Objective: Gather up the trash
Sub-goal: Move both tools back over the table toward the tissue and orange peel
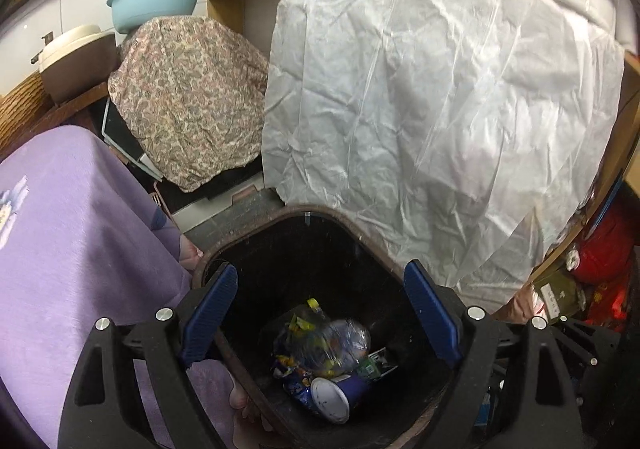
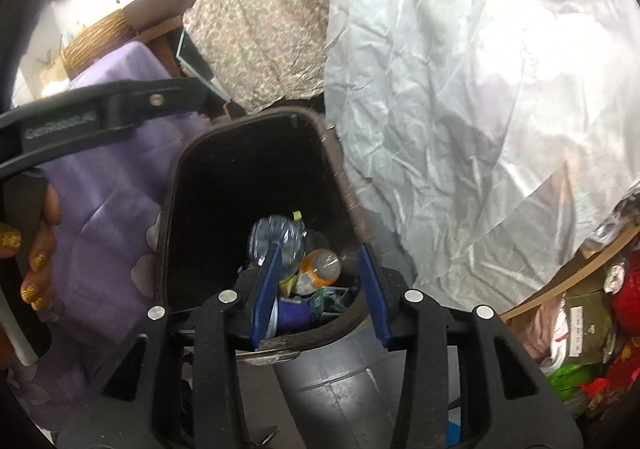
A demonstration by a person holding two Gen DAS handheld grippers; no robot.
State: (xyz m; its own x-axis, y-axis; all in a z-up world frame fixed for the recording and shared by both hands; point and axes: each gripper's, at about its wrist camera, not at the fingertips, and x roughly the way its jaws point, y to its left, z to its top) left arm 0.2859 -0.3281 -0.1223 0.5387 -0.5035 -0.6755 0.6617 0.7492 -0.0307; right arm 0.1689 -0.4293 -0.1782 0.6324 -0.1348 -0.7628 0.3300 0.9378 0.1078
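A dark trash bin (image 1: 344, 227) stands open below both grippers; its rim also shows in the right wrist view (image 2: 172, 185). Inside lie a crushed clear plastic bottle (image 1: 340, 337), a blue paper cup (image 1: 338, 395) and wrappers. The right wrist view shows the bottle (image 2: 276, 237), an orange-capped bottle (image 2: 320, 267) and the cup (image 2: 294, 315). My left gripper (image 1: 320, 313) is open and empty over the bin. My right gripper (image 2: 318, 293) is open and empty above the bin's near rim. The left gripper's black body (image 2: 104, 117) crosses the right view's upper left.
A purple cloth (image 1: 80, 233) covers a surface left of the bin. A white plastic sheet (image 1: 440, 97) hangs right of it. A floral-covered object (image 1: 188, 97) and a blue basin (image 1: 156, 3) stand behind. Red bags (image 2: 624, 289) lie at the far right.
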